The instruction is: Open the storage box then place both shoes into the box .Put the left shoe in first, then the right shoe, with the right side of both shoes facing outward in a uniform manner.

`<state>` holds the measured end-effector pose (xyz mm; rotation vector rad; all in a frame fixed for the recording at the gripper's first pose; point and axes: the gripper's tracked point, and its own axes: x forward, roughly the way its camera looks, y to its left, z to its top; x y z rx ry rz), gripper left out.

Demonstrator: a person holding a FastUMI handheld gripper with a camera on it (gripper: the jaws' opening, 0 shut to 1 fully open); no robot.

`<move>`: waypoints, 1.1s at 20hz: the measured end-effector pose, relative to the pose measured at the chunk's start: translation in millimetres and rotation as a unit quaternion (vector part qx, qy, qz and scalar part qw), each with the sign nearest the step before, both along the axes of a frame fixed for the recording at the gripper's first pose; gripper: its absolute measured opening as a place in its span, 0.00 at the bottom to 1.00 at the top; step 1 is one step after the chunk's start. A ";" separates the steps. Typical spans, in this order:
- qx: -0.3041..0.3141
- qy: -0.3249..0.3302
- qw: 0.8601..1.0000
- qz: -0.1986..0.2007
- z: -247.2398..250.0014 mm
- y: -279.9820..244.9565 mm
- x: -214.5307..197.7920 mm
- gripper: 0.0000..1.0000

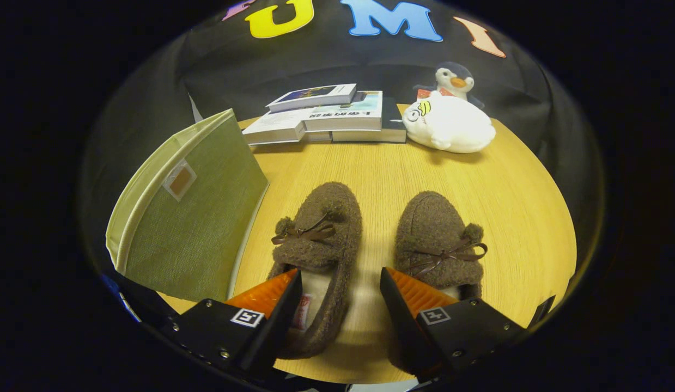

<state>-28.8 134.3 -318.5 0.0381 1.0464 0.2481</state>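
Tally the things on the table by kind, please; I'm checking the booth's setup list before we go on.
Brown slippers: 2
Green storage box: 1
Books: 3
Plush toys: 2
Total: 8
The gripper is open, with the left slipper's heel between its fingers.

Claw open, fingers spread wide apart, nothing btwn pads.

A staged recording booth set up like a home: black cloth wall behind a round wooden table holding books, plush toys, slippers and a fabric storage box.
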 end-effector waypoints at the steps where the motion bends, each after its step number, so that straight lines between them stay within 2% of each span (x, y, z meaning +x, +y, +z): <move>1: 0.006 0.009 1.000 -0.002 -3.3 4.1 -1.4 0.81; 3: 0.008 0.024 1.000 -0.002 -10.7 8.2 -3.7 0.81; 4: 0.015 0.028 0.999 -0.006 -13.4 10.5 -4.0 0.77; 5: 0.018 0.034 0.999 -0.011 -15.1 11.5 -4.5 0.60; 9: 0.033 0.053 0.997 -0.034 -13.8 9.6 -3.6 0.59; 11: 0.040 0.062 0.996 -0.053 -15.5 8.2 -2.8 0.21; 12: 0.036 0.063 0.996 -0.051 -13.6 4.8 -3.8 0.21; 14: 0.047 0.070 0.994 -0.070 -14.8 4.7 0.1 0.01; 18: 0.079 0.077 0.990 -0.091 5.4 6.4 -2.2 0.01; 22: 0.103 0.058 0.989 -0.093 37.6 13.3 9.0 0.01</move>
